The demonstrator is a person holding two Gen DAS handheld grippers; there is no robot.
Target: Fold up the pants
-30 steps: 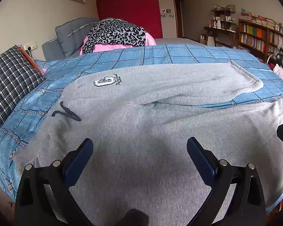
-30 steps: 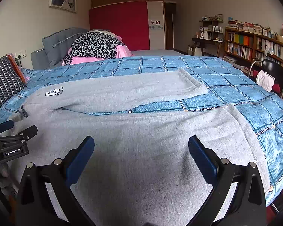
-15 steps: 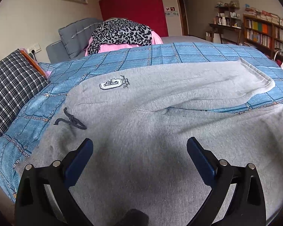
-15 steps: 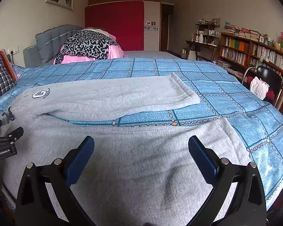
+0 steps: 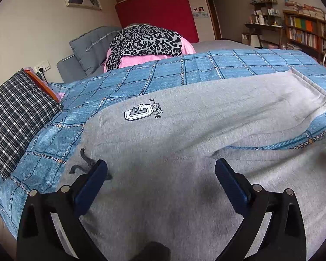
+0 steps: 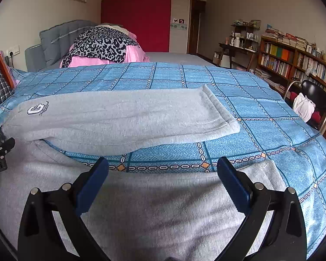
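Grey sweatpants (image 5: 184, 134) lie spread flat on the blue checked bedspread (image 5: 217, 65), waist to the left, two legs running right. A white logo patch (image 5: 138, 113) and a dark drawstring (image 5: 84, 161) mark the waist area. My left gripper (image 5: 160, 174) is open and empty, low over the near hip, its left finger beside the drawstring. My right gripper (image 6: 163, 171) is open and empty over the upper edge of the near leg (image 6: 163, 206). The far leg (image 6: 123, 117) lies beyond a strip of bedspread (image 6: 250, 100). The left gripper's side shows at the right wrist view's left edge (image 6: 0, 152).
A plaid pillow (image 5: 17, 117) lies at the left of the bed. A leopard-print and pink pile (image 5: 145, 43) sits against the grey headboard (image 5: 91, 45). Bookshelves (image 6: 293, 65) and a black chair (image 6: 313, 97) stand to the right of the bed.
Both grippers have moved forward over the pants and lower. The left now sits by the drawstring; the right has reached the near leg's far edge. Both stayed open.
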